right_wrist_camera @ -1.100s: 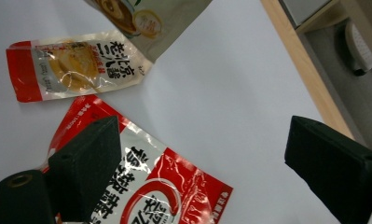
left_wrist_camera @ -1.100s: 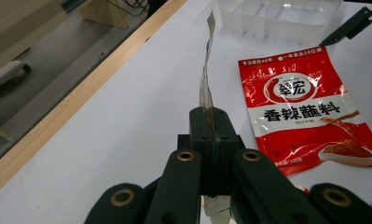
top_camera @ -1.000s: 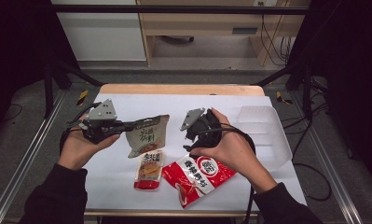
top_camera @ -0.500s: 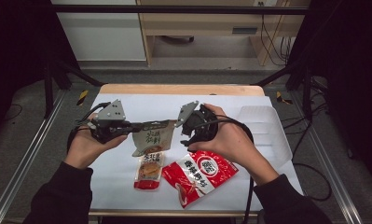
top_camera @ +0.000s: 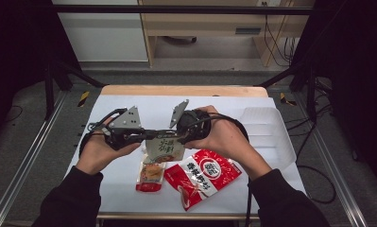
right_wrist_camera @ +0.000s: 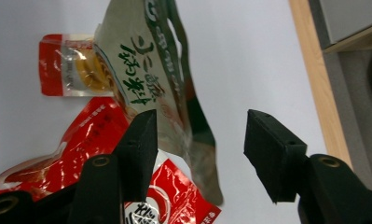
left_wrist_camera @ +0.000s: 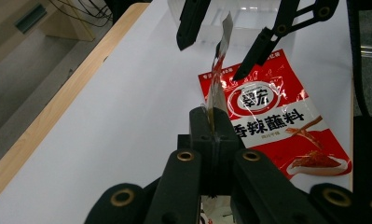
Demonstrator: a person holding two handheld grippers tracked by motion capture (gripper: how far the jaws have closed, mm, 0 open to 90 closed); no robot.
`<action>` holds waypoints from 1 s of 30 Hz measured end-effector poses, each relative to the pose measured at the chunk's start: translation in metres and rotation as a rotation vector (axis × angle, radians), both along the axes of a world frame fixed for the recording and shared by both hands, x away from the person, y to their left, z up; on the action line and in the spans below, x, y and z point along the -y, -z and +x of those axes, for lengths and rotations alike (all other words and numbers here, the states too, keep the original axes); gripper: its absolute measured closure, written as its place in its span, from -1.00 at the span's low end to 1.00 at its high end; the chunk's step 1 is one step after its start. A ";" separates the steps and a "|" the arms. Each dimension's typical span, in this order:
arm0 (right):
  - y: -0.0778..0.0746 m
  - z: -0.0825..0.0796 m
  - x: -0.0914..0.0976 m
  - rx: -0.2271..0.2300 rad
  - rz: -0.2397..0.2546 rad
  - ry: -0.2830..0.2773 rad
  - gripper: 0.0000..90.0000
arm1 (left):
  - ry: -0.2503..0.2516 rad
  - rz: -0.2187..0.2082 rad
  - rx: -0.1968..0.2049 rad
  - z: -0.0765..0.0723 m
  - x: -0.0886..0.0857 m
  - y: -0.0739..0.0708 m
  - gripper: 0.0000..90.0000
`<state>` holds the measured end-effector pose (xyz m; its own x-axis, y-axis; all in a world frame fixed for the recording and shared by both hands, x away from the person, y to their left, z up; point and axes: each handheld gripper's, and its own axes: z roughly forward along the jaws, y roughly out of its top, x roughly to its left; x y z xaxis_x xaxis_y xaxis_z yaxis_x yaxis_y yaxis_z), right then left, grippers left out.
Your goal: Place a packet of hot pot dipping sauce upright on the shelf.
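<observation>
Two grippers at green pouch [top_camera: 165, 149]: left gripper [left_wrist_camera: 211, 135] clamped on it; right gripper [right_wrist_camera: 197, 154] jaws closing around it, not yet pressing.

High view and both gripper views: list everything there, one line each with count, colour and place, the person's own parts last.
Grey-green packet: one, grey-green with dark lettering, held above the table between the two grippers.
Large red packet: one, red with white lettering, flat on the table near the front edge.
Small red packet: one, red with a clear window, flat on the table left of the large one.
Tray: one, clear plastic, at the table's right side.
Table: one, white top with a wooden far edge.
Left gripper: black, shut on the grey-green packet's edge.
Right gripper: black, jaws have just been closing around the packet's other edge, pads not yet pressing it.
Hands: two, dark sleeves.
</observation>
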<state>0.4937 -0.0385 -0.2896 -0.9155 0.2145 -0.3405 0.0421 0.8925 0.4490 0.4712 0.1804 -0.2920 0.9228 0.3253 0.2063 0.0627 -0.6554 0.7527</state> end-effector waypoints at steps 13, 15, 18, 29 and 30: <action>0.009 -0.002 -0.004 -0.064 -0.056 -0.030 0.87 | 0.014 -0.008 0.001 0.000 0.008 0.004 1.00; 0.008 -0.001 -0.004 -0.058 -0.058 -0.036 0.95 | 0.012 -0.012 -0.002 0.000 0.008 0.004 1.00; 0.006 -0.002 -0.003 -0.057 -0.056 -0.030 0.98 | 0.004 -0.021 0.000 0.000 0.007 0.004 1.00; -0.010 0.007 0.000 -0.107 -0.075 -0.023 1.00 | -0.059 -0.098 -0.003 0.007 0.005 0.006 0.74; -0.011 0.009 0.000 -0.106 -0.094 -0.021 1.00 | -0.059 -0.098 -0.003 0.007 0.005 0.006 0.62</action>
<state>0.5027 -0.0388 -0.2787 -0.9513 0.1663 -0.2595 0.0652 0.9315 0.3579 0.4783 0.1755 -0.2985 0.9020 0.3974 0.1685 0.1010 -0.5739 0.8127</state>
